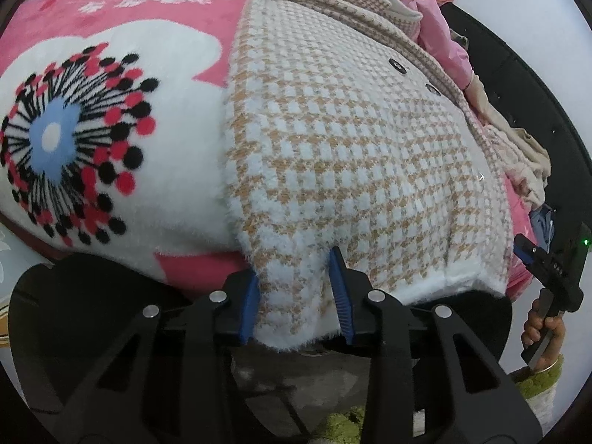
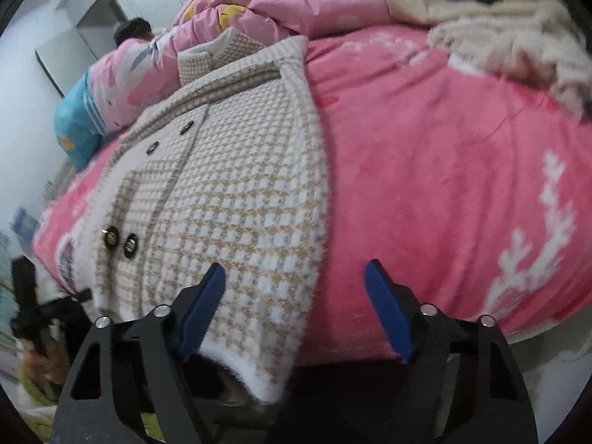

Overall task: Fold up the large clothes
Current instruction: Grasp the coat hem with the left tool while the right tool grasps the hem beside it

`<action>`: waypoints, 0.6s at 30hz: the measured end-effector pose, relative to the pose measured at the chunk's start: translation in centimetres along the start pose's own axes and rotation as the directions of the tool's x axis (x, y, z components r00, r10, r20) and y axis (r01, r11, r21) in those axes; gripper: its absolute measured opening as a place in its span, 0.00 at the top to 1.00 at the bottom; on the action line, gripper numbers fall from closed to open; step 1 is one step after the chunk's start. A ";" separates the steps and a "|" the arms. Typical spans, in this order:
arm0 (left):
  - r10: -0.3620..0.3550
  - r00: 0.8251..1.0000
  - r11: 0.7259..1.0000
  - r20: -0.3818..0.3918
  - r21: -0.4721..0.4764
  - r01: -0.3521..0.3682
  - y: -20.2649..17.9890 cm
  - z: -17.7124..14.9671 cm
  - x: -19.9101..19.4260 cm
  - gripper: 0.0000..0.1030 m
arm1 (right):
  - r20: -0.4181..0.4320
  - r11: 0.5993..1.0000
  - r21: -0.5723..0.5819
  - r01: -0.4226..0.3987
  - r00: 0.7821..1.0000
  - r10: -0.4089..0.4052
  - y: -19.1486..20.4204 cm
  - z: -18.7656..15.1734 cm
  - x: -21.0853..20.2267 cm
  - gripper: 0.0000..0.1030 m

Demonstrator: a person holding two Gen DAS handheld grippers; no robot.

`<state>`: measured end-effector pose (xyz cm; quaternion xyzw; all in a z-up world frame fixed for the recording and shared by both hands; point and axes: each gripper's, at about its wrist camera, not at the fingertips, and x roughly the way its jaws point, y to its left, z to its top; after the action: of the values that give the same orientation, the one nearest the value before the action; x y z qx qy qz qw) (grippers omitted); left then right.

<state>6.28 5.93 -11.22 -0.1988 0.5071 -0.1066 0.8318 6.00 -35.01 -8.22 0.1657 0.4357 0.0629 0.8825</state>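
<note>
A white and tan houndstooth cardigan (image 1: 351, 148) (image 2: 229, 192) lies buttoned and flat on a pink fleece blanket (image 1: 111, 37) (image 2: 425, 185), with its hem hanging over the near bed edge. My left gripper (image 1: 294, 296) is shut on the hem's left part, and fuzzy cloth fills the gap between its blue pads (image 1: 247, 303). My right gripper (image 2: 296, 296) stands open at the hem's right corner. The cloth lies by its left finger (image 2: 201, 307), and the other finger is over bare blanket. In the left wrist view the right gripper (image 1: 547, 270) shows at the right edge, held in a hand.
A pink quilt (image 2: 277, 3) is heaped at the back of the bed, with a person's dark hair (image 2: 133, 29) beyond it. Beige garments (image 2: 499, 37) (image 1: 525, 162) lie bunched at the far side. A blue pillow (image 2: 74, 122) sits far left. A green rug (image 1: 344, 425) lies on the floor.
</note>
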 end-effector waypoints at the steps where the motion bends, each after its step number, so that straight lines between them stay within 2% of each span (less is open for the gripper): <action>1: 0.001 1.000 1.000 0.001 0.000 -0.001 0.0 0.0 0.0 0.68 | -0.002 1.000 0.013 -0.007 1.000 0.007 -0.1 -0.1 0.3 0.31; 3: 0.000 1.000 1.000 0.001 -0.002 0.000 0.1 0.0 -0.1 0.68 | -0.002 0.999 0.036 -0.029 1.000 0.029 -0.2 -0.4 0.3 0.39; 8: 0.010 1.000 1.000 0.005 0.010 -0.010 -0.1 -0.1 -0.1 0.68 | -0.060 0.982 0.124 -0.140 0.987 0.149 -0.7 -2.5 0.7 0.57; 11: 0.001 1.000 1.000 0.002 0.005 -0.001 0.1 -0.2 -0.3 0.68 | -0.095 0.975 0.159 -0.156 0.980 0.173 -0.9 -3.7 1.6 0.66; 16: 0.005 1.000 1.000 0.003 0.002 -0.005 0.2 -0.1 0.1 0.69 | -0.116 0.967 0.187 -0.172 0.974 0.196 -0.5 -4.7 3.2 0.74; 17: 0.016 1.000 1.000 0.008 0.006 -0.016 0.0 -0.2 0.0 0.72 | -0.118 0.970 0.180 -0.162 0.976 0.185 -0.2 -4.7 3.2 0.78; 18: 0.029 0.999 0.999 0.014 0.016 -0.029 -0.3 -0.2 -0.2 0.75 | -0.116 0.974 0.163 -0.155 0.978 0.175 0.2 -4.7 2.8 0.87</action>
<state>6.02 5.67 -11.06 -0.1856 0.5031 -0.0971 0.8385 4.05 -32.98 -12.92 0.2644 0.4805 0.1131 0.8285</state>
